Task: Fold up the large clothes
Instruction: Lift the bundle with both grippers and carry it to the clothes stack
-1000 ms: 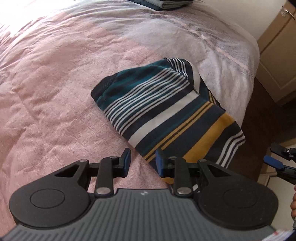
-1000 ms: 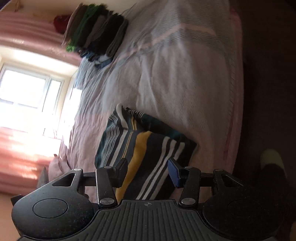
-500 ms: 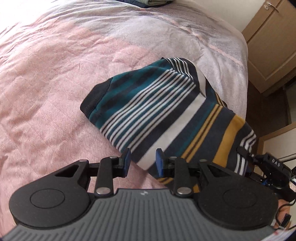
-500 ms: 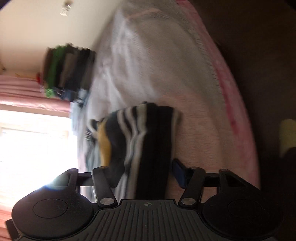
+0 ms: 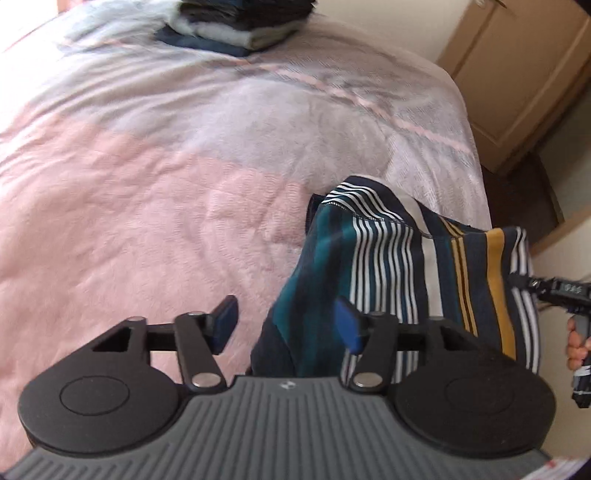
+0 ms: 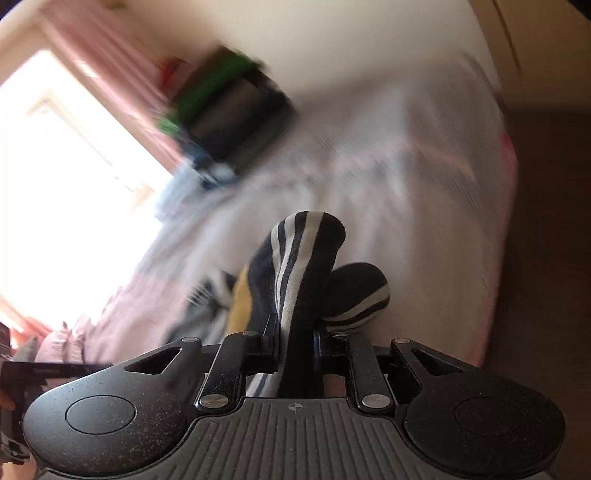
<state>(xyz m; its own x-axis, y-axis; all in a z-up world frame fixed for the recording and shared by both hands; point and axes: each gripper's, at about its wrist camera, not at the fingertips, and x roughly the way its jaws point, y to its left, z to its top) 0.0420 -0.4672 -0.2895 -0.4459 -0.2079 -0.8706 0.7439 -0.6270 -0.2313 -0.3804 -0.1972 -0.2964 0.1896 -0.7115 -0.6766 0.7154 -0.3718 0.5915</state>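
Observation:
A folded striped garment (image 5: 388, 266) in navy, teal, white and mustard lies at the near right edge of the pink bed cover (image 5: 129, 221). My left gripper (image 5: 286, 323) hovers over the garment's dark teal end. Its jaws are opening, and the cloth lies between them without being pressed. My right gripper (image 6: 295, 341) is closing, and a navy-and-white striped fold (image 6: 299, 258) is pinched between its pads. In the left wrist view the right gripper (image 5: 546, 288) grips the garment's right edge, held by a hand (image 5: 576, 343).
A stack of folded clothes (image 5: 236, 26) sits at the far end of the bed, blurred in the right wrist view (image 6: 229, 122). Wooden wardrobe doors (image 5: 517, 74) stand past the bed's right edge. Dark floor (image 6: 546, 258) runs along that side. A bright window (image 6: 55, 166) is at the left.
The left gripper's jaws spread wide and it moved over the garment's teal end. The right gripper closed on the garment's striped edge and the cloth now bunches up in it.

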